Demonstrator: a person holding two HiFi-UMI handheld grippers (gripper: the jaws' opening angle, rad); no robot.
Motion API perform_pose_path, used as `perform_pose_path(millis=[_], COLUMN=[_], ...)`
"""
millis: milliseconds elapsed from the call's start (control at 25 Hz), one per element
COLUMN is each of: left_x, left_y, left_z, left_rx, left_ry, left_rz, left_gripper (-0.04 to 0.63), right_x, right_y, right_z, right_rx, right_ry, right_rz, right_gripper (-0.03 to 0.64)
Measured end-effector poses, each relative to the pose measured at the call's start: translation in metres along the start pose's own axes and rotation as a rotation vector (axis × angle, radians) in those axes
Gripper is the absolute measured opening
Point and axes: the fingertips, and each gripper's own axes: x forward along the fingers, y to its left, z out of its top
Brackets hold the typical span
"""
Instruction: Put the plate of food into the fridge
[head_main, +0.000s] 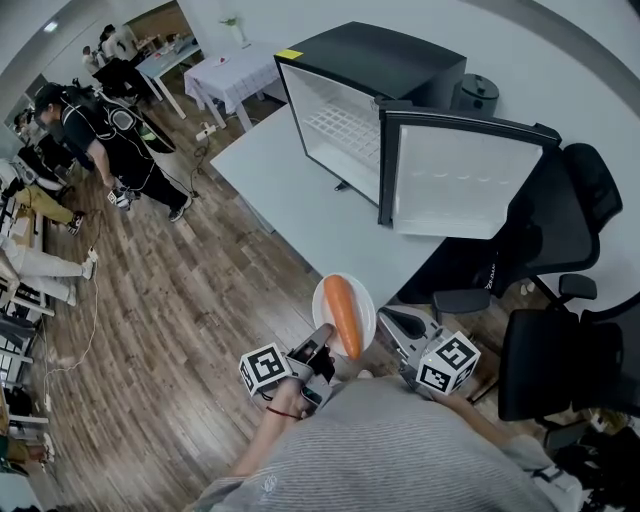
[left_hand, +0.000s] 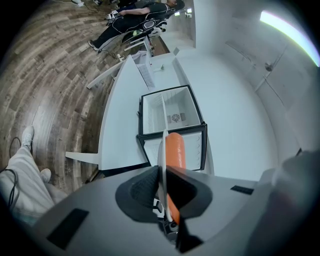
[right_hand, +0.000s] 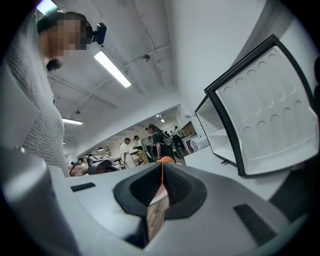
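Note:
A white plate (head_main: 328, 298) carries a long orange carrot-like piece of food (head_main: 343, 313). I hold it in the air just before the near edge of the white table (head_main: 300, 190). My left gripper (head_main: 322, 342) is shut on the plate's near rim. In the left gripper view the plate (left_hand: 162, 150) stands edge-on between the pads, with the food (left_hand: 175, 150) to its right. The black mini fridge (head_main: 375, 70) stands on the table, its door (head_main: 460, 180) swung wide open. My right gripper (head_main: 390, 320) hovers beside the plate, its jaws (right_hand: 161, 175) shut on nothing.
Black office chairs (head_main: 560, 350) stand to the right of the table. A dark bin (head_main: 478, 95) sits behind the fridge. A person (head_main: 110, 140) stands on the wood floor at the far left, with other tables (head_main: 235, 75) at the back.

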Motion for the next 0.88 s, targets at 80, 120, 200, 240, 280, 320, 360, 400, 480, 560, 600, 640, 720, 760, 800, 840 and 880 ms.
perform_pose_path(millis=[80, 120, 200, 240, 280, 320, 360, 400, 480, 560, 600, 640, 720, 760, 800, 840, 880], left_x=[0.001, 0.002, 0.002, 0.002, 0.002, 0.002, 0.003, 0.003, 0.004, 0.003, 0.004, 0.005, 0.011, 0.014, 0.019, 0.023, 0.027], left_y=[-0.001, -0.002, -0.003, -0.002, -0.002, -0.002, -0.003, -0.005, -0.007, -0.002, -0.001, 0.000, 0.000, -0.001, -0.004, -0.006, -0.008], left_z=[0.001, 0.002, 0.004, 0.005, 0.006, 0.008, 0.009, 0.011, 0.015, 0.021, 0.025, 0.029, 0.040, 0.045, 0.051, 0.057, 0.064], left_rx=[0.001, 0.001, 0.000, 0.000, 0.001, 0.000, -0.006, -0.019, -0.032, -0.009, -0.002, 0.002, 0.004, 0.002, -0.005, -0.013, -0.017], left_ry=[-0.001, -0.003, -0.007, -0.009, -0.012, -0.016, -0.020, -0.025, -0.032, -0.030, -0.028, -0.027, -0.024, -0.022, -0.019, -0.017, -0.013], left_rz=[-0.001, -0.001, 0.000, 0.001, 0.002, 0.001, -0.006, -0.020, -0.032, -0.004, 0.004, 0.005, 0.000, -0.009, -0.023, -0.037, -0.045], left_gripper=[0.038, 0.038, 0.038, 0.038, 0.038, 0.038, 0.038, 0.038, 0.038, 0.038, 0.038, 0.038, 0.038, 0.038, 0.038, 0.038, 0.038], right_x=[0.002, 0.003, 0.004, 0.005, 0.007, 0.008, 0.009, 0.011, 0.013, 0.015, 0.017, 0.018, 0.023, 0.026, 0.030, 0.034, 0.039], right_y=[-0.002, -0.002, -0.002, -0.002, -0.002, -0.002, -0.002, -0.002, -0.003, -0.005, -0.007, -0.009, -0.015, -0.019, -0.022, -0.026, -0.030], right_z=[0.000, 0.001, 0.003, 0.004, 0.004, 0.005, 0.005, 0.005, 0.004, 0.008, 0.009, 0.010, 0.010, 0.009, 0.010, 0.012, 0.013], right_rx=[0.003, 0.004, 0.000, 0.000, -0.001, -0.002, -0.004, -0.005, -0.004, -0.002, -0.002, -0.003, -0.003, -0.001, -0.002, -0.005, -0.007], right_ry=[0.001, 0.002, 0.002, 0.001, 0.001, 0.001, 0.001, 0.000, -0.004, -0.011, -0.015, -0.018, -0.024, -0.027, -0.030, -0.031, -0.033], right_rz=[0.004, 0.006, 0.007, 0.008, 0.009, 0.009, 0.010, 0.011, 0.009, 0.000, -0.006, -0.011, -0.023, -0.030, -0.038, -0.047, -0.055], right_gripper=[0.014, 0.014, 0.014, 0.014, 0.014, 0.014, 0.014, 0.014, 0.014, 0.014, 0.014, 0.014, 0.014, 0.014, 0.014, 0.014, 0.014])
